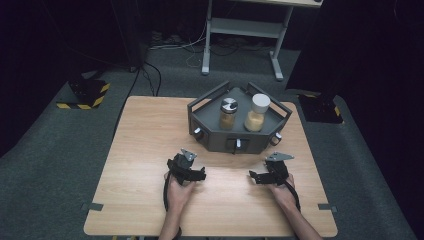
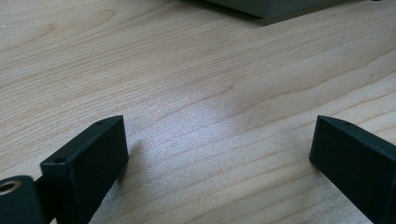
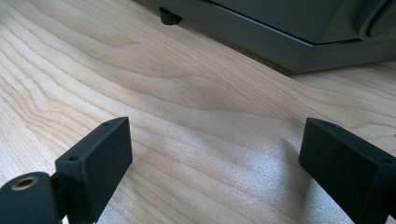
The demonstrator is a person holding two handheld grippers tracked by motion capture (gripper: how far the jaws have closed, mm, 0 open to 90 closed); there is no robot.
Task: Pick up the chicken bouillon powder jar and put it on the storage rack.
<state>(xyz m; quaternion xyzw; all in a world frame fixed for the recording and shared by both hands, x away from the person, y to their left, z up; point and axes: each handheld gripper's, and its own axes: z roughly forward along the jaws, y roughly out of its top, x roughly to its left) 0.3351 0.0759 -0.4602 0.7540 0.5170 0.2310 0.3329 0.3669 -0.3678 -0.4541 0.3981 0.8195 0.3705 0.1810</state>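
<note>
Nearest me, both handheld tools rest low on the pale wooden table (image 1: 150,130). Left gripper (image 2: 219,154): jaws wide, nothing between them, only bare tabletop. Right gripper (image 3: 215,154): likewise spread and empty, presumably parked before a reach. Beyond them, well apart: grey angular metal tray (image 1: 200,111) carrying a silver-lidded glass jar (image 1: 228,114) and a white-capped jar (image 1: 257,113) of tan powder. Jar contents unclear; the tray's front fittings are too small to identify.

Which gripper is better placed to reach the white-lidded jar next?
Right, probably. The right gripper rests open on the table below the white-lidded jar at the tray's right end; the left gripper lies nearer the silver-lidded jar.
</note>
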